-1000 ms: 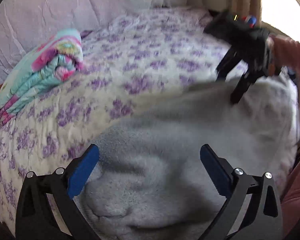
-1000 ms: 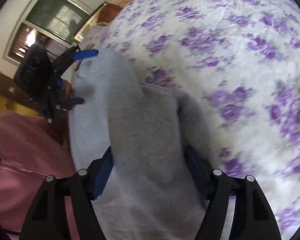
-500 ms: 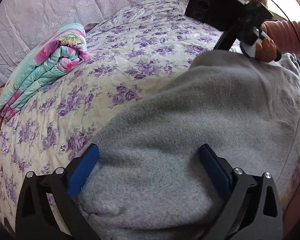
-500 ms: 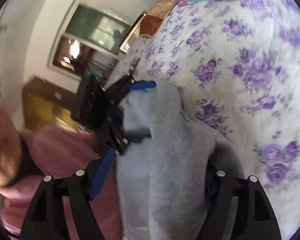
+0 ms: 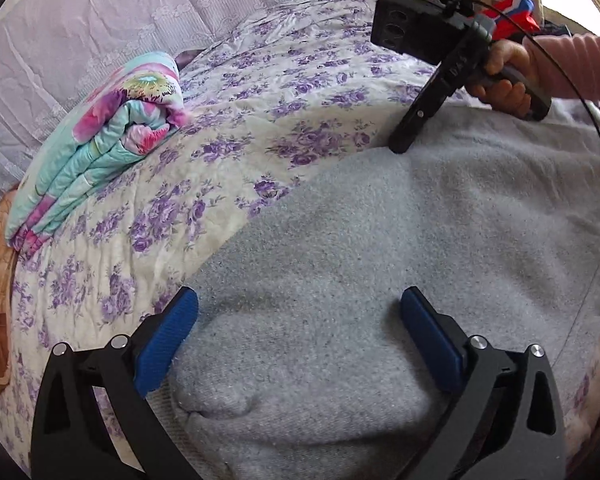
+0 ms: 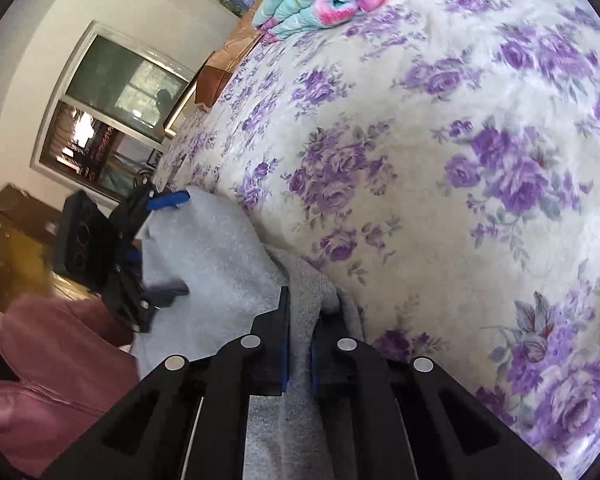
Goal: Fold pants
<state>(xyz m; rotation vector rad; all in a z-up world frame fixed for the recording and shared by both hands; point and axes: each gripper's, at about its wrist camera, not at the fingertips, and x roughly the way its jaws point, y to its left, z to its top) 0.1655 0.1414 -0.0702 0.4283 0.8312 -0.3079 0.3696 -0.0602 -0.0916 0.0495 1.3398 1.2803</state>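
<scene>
Grey pants [image 5: 380, 248] lay on the floral bed [image 5: 260, 112]. Right hand-held gripper [image 6: 298, 344] was clenched on a pants edge. Left hand-held gripper [image 5: 300, 332] was spread wide over the fabric, grasping nothing; folded quilt [image 5: 96, 136] well apart.

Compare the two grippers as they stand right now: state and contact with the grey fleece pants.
The left gripper is wide open, its blue pads straddling the grey fleece pants without pinching them; the right gripper is shut on a fold of the same pants. The left gripper sits over a broad bunched end, while the right gripper grips a narrow edge next to the purple-flowered bedspread. Both are black with blue pads.
</scene>
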